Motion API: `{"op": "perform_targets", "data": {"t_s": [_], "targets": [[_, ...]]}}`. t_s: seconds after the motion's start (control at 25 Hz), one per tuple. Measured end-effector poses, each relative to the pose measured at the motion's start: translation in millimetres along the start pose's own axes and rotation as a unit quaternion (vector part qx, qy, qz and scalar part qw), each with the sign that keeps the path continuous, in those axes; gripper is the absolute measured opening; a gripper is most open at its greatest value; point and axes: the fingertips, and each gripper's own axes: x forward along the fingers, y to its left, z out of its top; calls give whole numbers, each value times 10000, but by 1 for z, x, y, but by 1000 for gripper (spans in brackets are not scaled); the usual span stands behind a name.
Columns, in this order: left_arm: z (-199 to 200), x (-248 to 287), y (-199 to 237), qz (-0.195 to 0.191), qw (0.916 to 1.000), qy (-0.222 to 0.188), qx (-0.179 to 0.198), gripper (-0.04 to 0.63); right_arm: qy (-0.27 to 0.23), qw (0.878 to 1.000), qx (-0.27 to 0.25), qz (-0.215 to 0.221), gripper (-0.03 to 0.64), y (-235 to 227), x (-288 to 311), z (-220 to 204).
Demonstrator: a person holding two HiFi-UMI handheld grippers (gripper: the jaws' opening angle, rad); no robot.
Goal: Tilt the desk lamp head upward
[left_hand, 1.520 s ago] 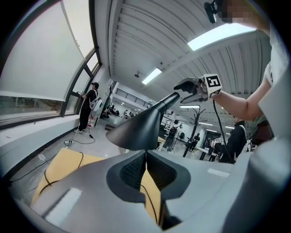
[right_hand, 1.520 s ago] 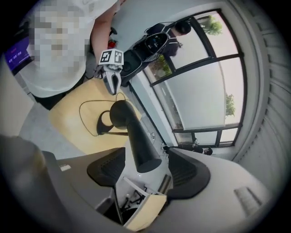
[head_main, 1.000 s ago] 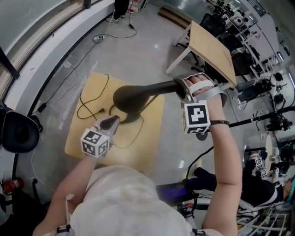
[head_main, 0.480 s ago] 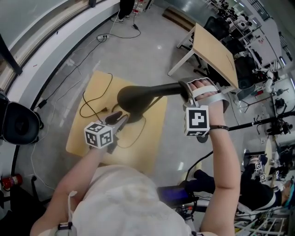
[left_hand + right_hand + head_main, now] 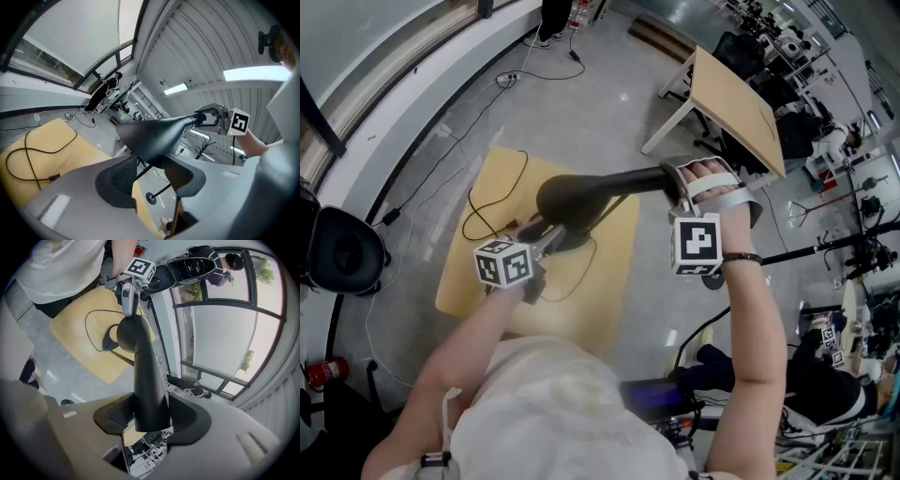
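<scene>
A black desk lamp stands on a small pale-wood table (image 5: 473, 281). Its cone-shaped head (image 5: 581, 192) lies nearly level above the round base (image 5: 574, 242). My right gripper (image 5: 680, 180) is shut on the head's narrow end (image 5: 149, 404), both pads pressing its sides. My left gripper (image 5: 546, 239) sits low by the stem, under the head's wide end (image 5: 152, 136). Its jaws are opening: in the left gripper view (image 5: 147, 176) they stand apart, with only the thin stem (image 5: 142, 169) passing between them, untouched.
The lamp's black cable (image 5: 483, 214) loops over the table's far left part. A second wooden table (image 5: 736, 103) stands beyond my right hand. A black chair (image 5: 337, 267) is at the left, and loose cables (image 5: 534, 66) lie on the grey floor.
The left gripper's jaws went from shut to apart, and that gripper shifted slightly up toward the lamp base. The right gripper and the lamp head have barely moved.
</scene>
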Motion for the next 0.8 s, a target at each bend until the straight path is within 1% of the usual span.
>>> {"op": "perform_targets", "data": {"t_s": [0.08,0.16,0.36,0.56,0.8], "targets": [[2,1,-1,34,10000,-9,20,185,3,10000,11,4,241,1,0,-2],[4,-1,-2,89,9999,-41,126,186,-5,10000,68,29,239,3,0,-2],[15,-6,-2,245,9985,-113,480,186,-11,9997,237,97,236,6,1,-5],[27,-12,-1,399,9954,-142,858,189,-46,9987,460,190,232,9,3,-4],[44,-18,-8,516,9912,-265,1190,187,-36,9965,748,383,230,14,4,-9]]}}
